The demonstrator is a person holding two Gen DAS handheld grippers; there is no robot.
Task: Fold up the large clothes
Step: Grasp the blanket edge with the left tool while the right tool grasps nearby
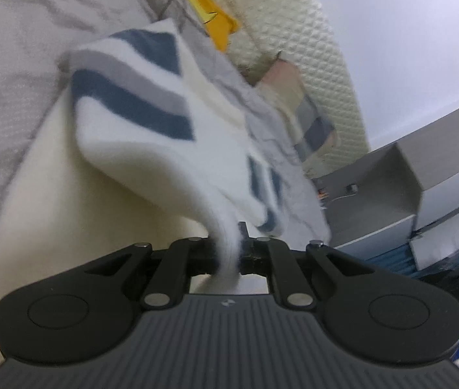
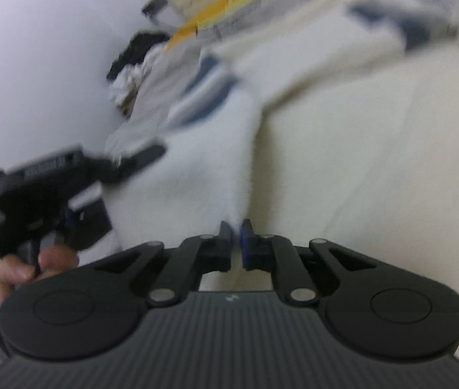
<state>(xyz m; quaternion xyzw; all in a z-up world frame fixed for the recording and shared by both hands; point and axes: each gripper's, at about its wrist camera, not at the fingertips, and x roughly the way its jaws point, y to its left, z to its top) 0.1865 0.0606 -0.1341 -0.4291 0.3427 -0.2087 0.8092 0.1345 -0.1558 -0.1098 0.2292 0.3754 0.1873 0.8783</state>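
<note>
Both views are softened by motion blur, most strongly the right wrist view, where stripe edges and background items cannot be resolved. The fingertips of the left gripper (image 1: 229,254) are largely covered by a bunched fold of the white garment (image 1: 151,136), so only the finger bases and linkages are seen. The fold is pinched between the nearly closed jaws, and the garment is drawn up and away from them, its blue and grey stripes (image 1: 132,97) seen on the raised panel. The rest of the garment trails over the cream bed surface (image 1: 67,210) toward a yellow item (image 1: 211,6), which is cut off at the frame top.

In the right wrist view, the right gripper (image 2: 236,243) is closed to a narrow slit on a corner of the same white garment (image 2: 210,175), which spreads directly ahead of the fingers. The left gripper (image 2: 51,188) and the hand (image 2: 25,269) holding it are seen at lower left, partly blocked by the right gripper's housing.
</note>
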